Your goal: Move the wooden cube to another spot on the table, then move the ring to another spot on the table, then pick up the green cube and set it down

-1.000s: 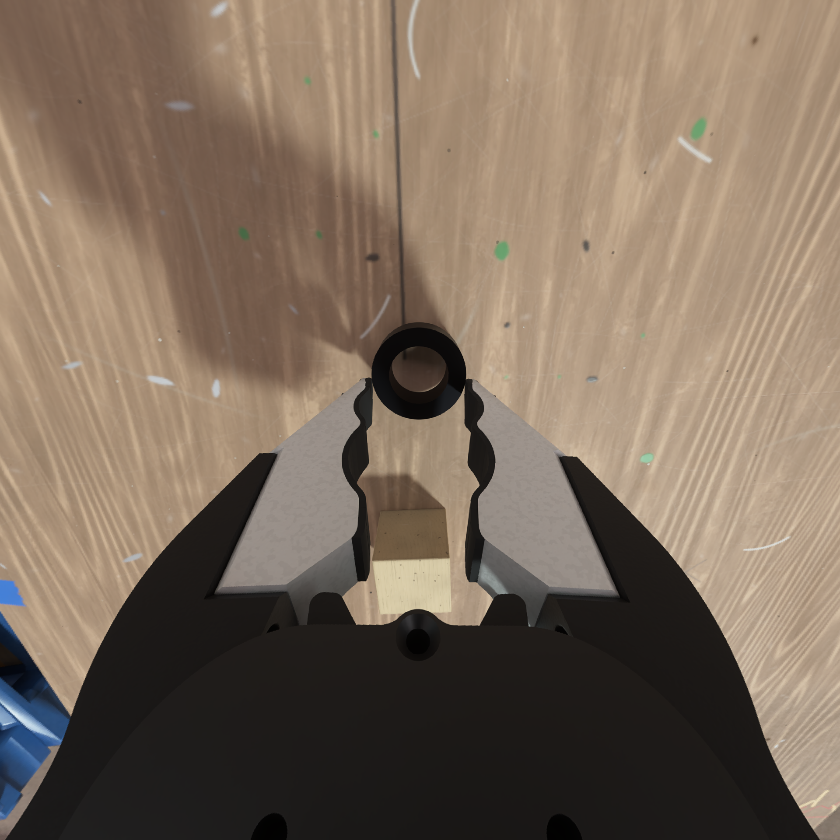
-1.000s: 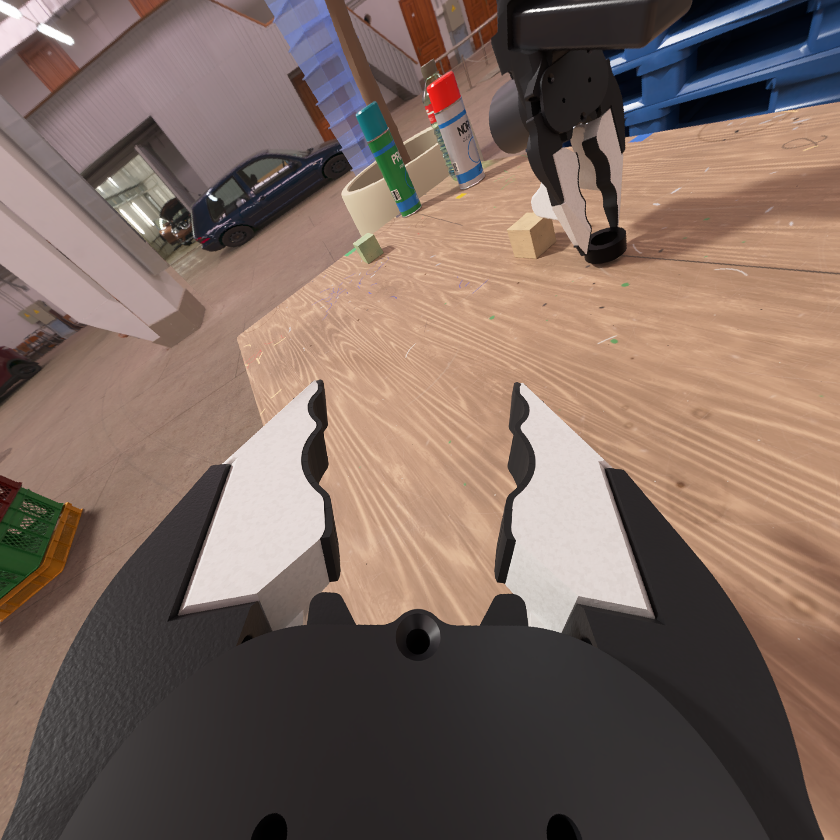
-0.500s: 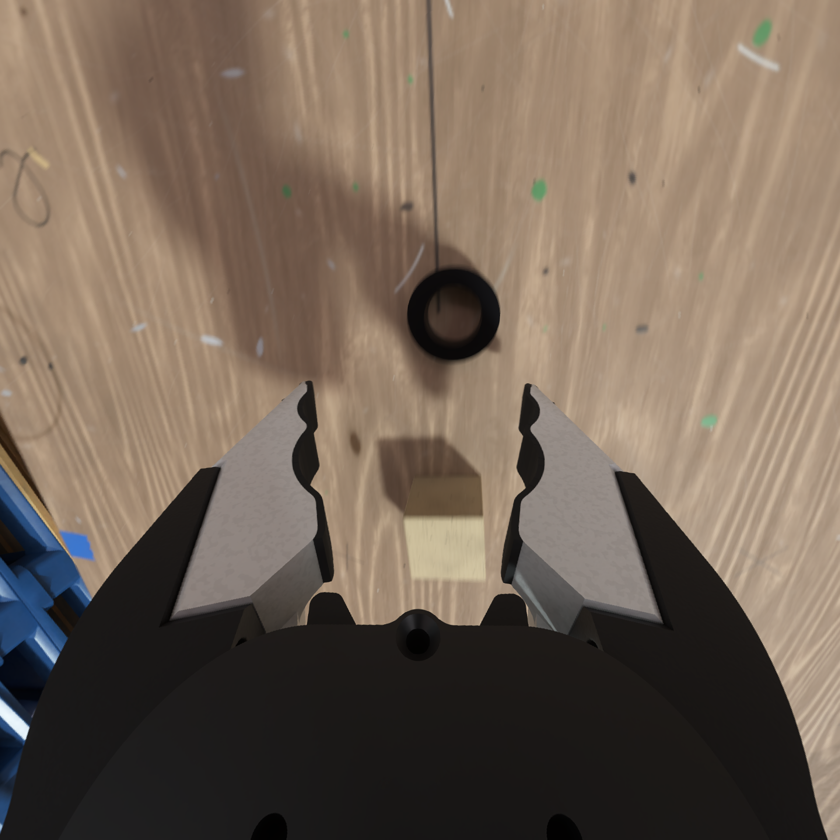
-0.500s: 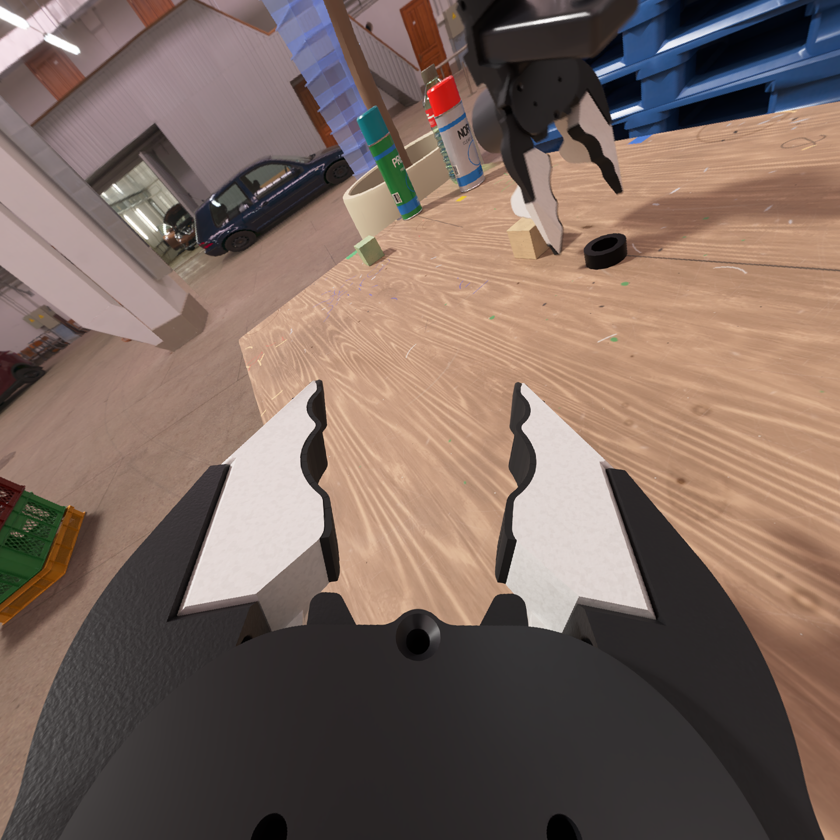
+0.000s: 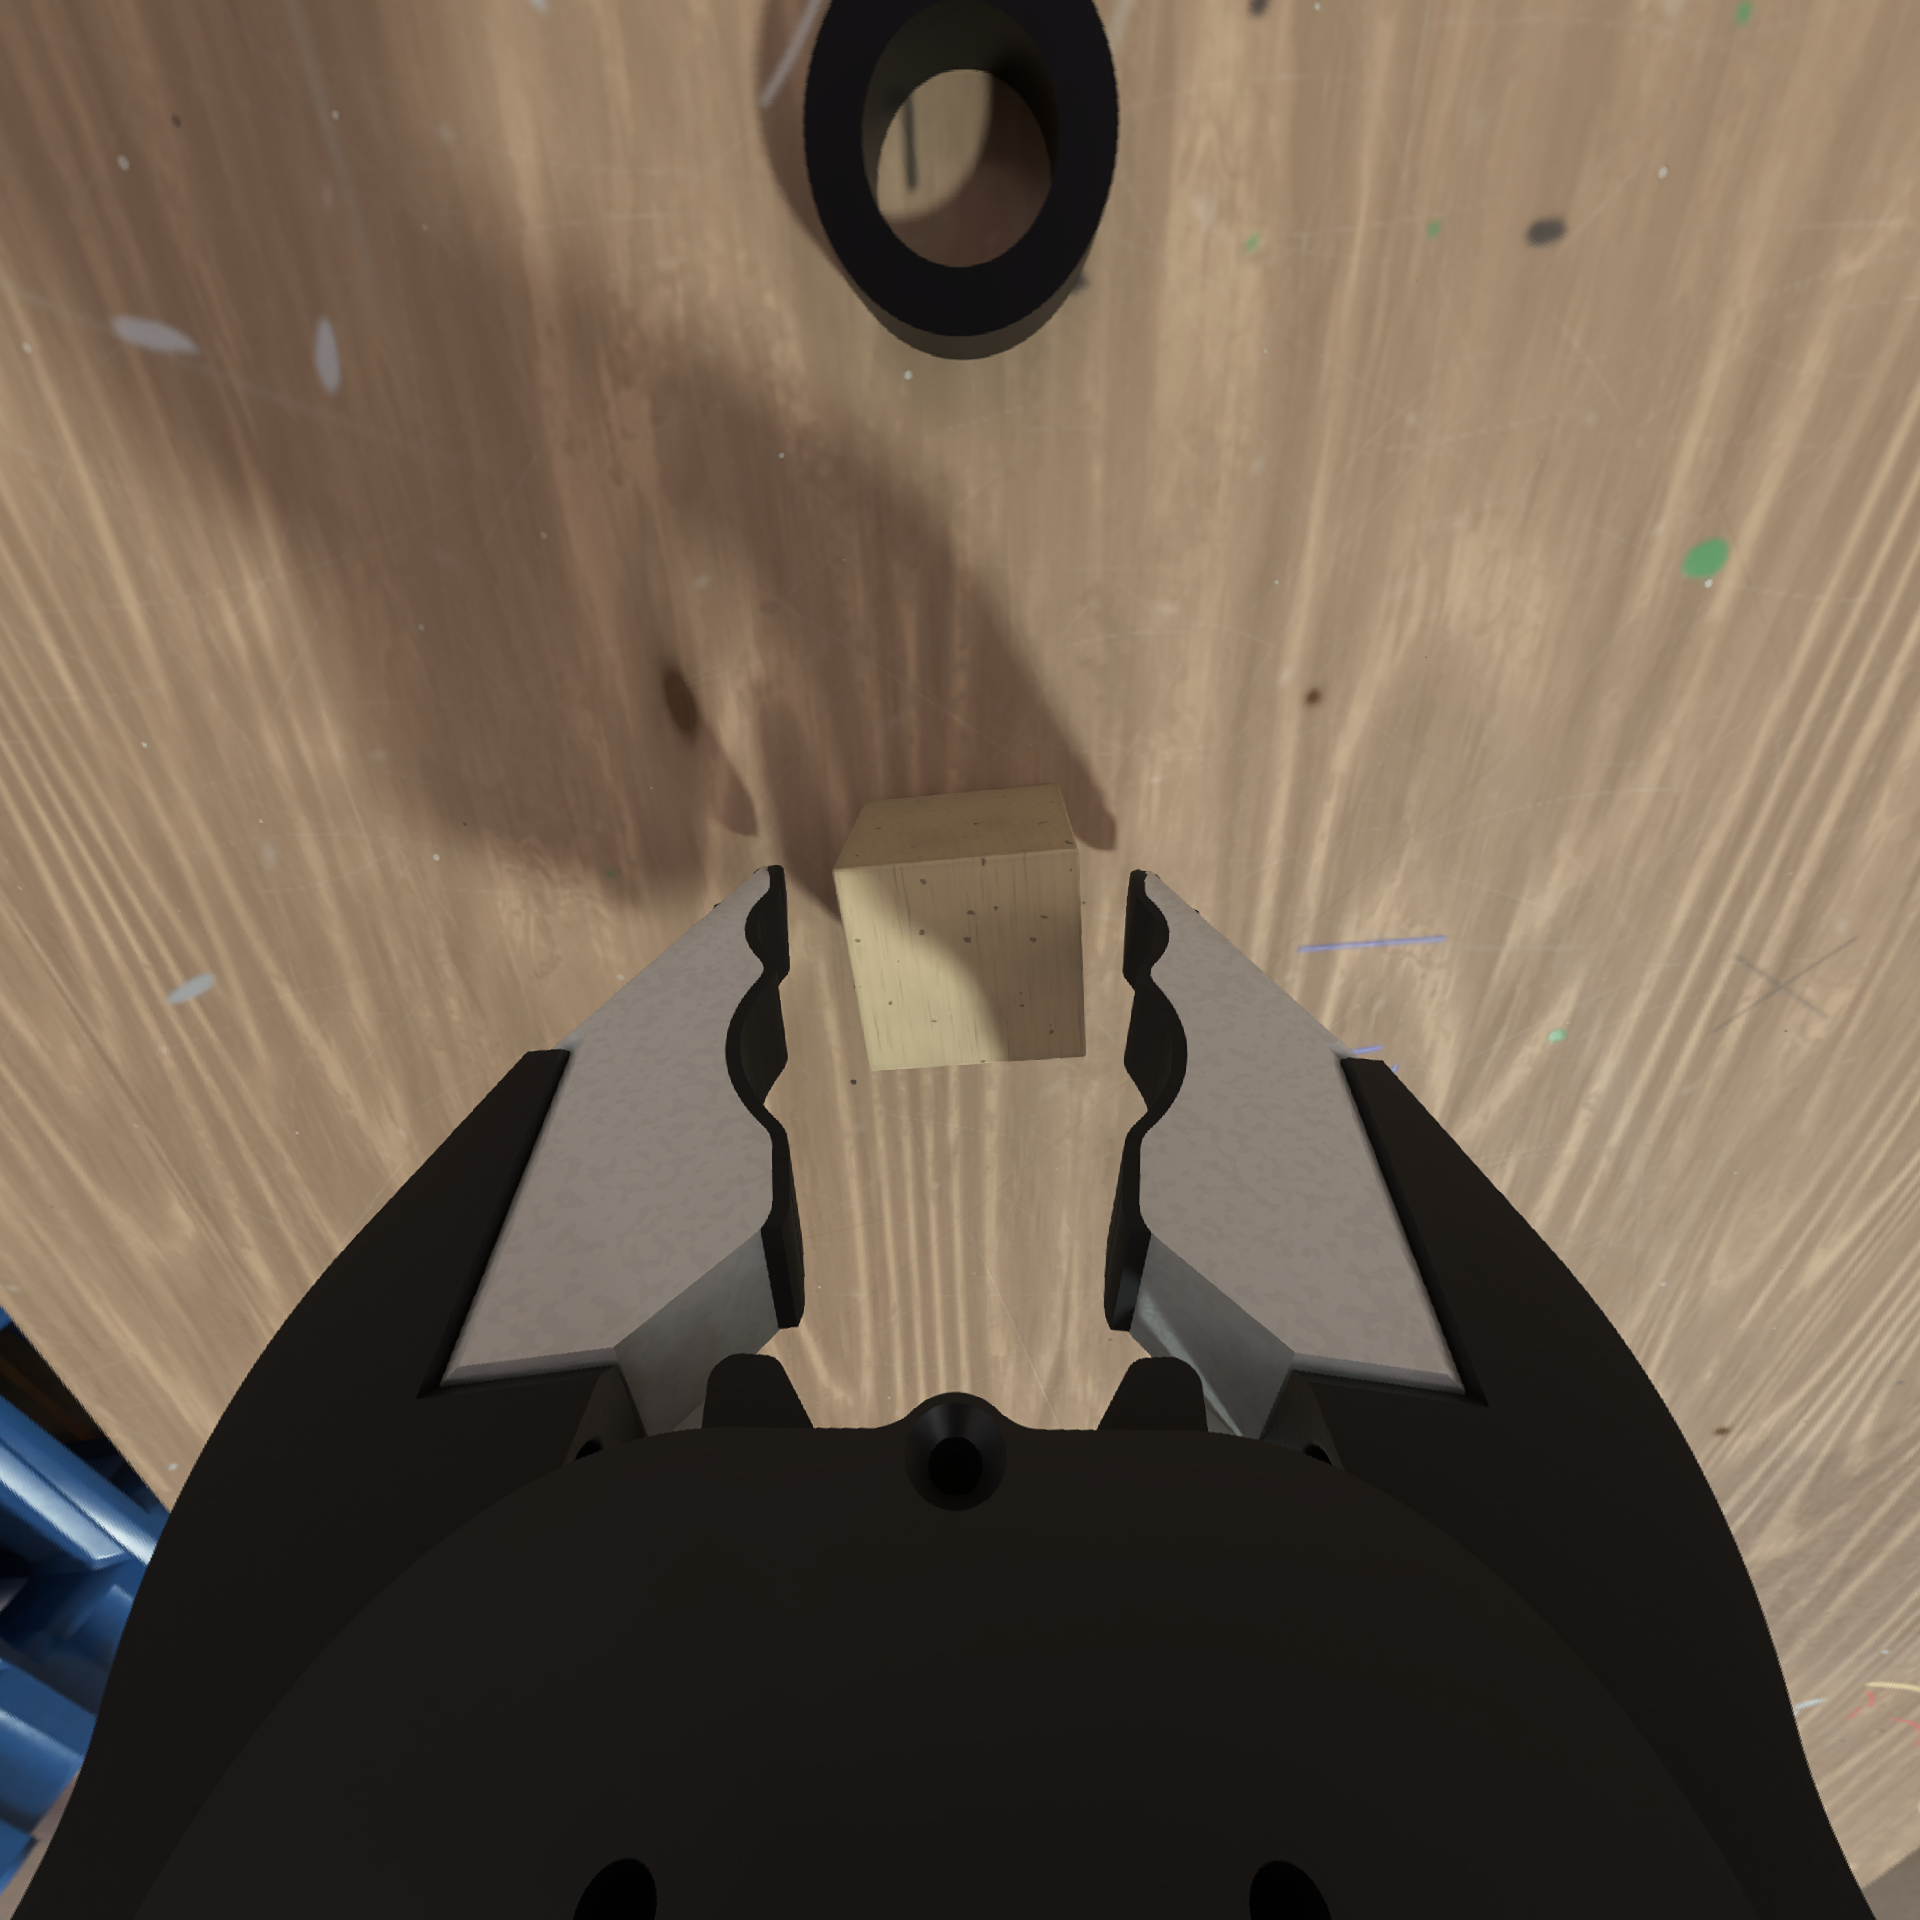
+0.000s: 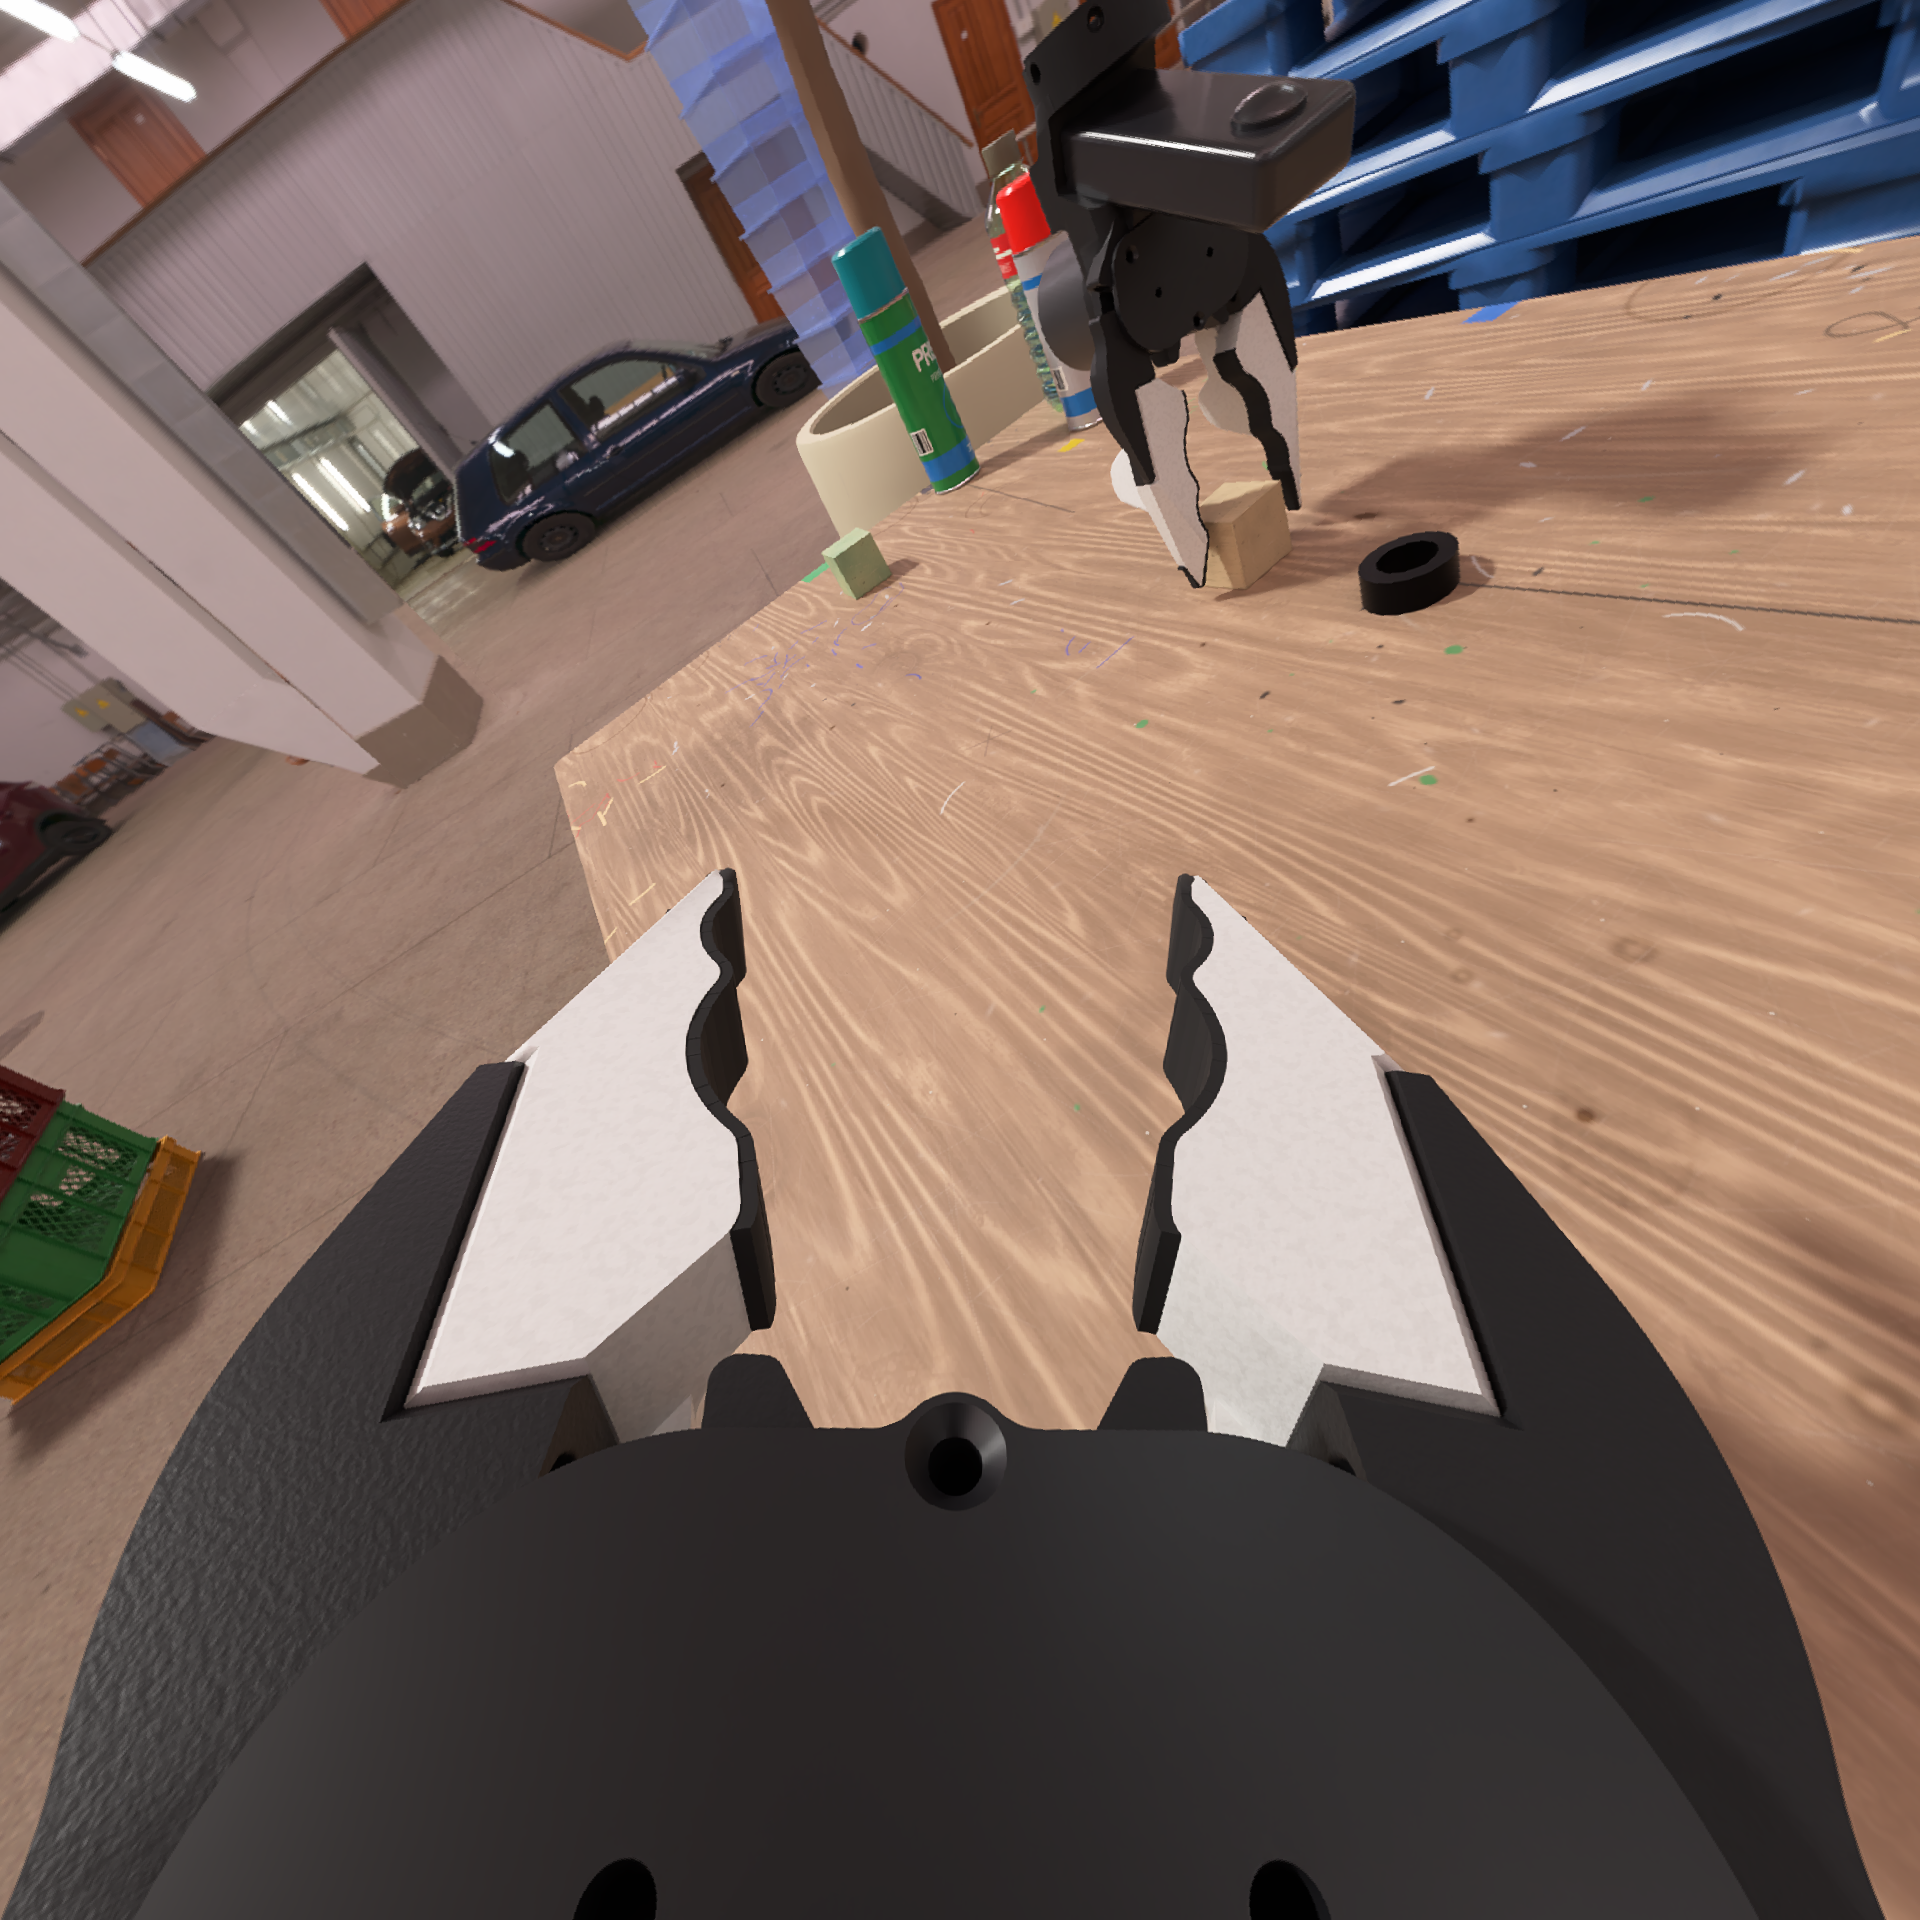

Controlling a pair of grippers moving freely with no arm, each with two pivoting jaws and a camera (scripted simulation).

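Left wrist view shows you the wooden cube [image 5: 961, 935] between your left hand-held gripper's [image 5: 956, 894] spread fingers, untouched; ring [image 5: 961, 171] just beyond. Green cube [image 6: 856, 561] sits near the counter [image 6: 1455, 883] edge. Your right hand-held gripper [image 6: 954, 883] gapes empty.

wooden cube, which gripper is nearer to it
Left. The left gripper is open astride the wooden cube; the right gripper hangs open far across the table.
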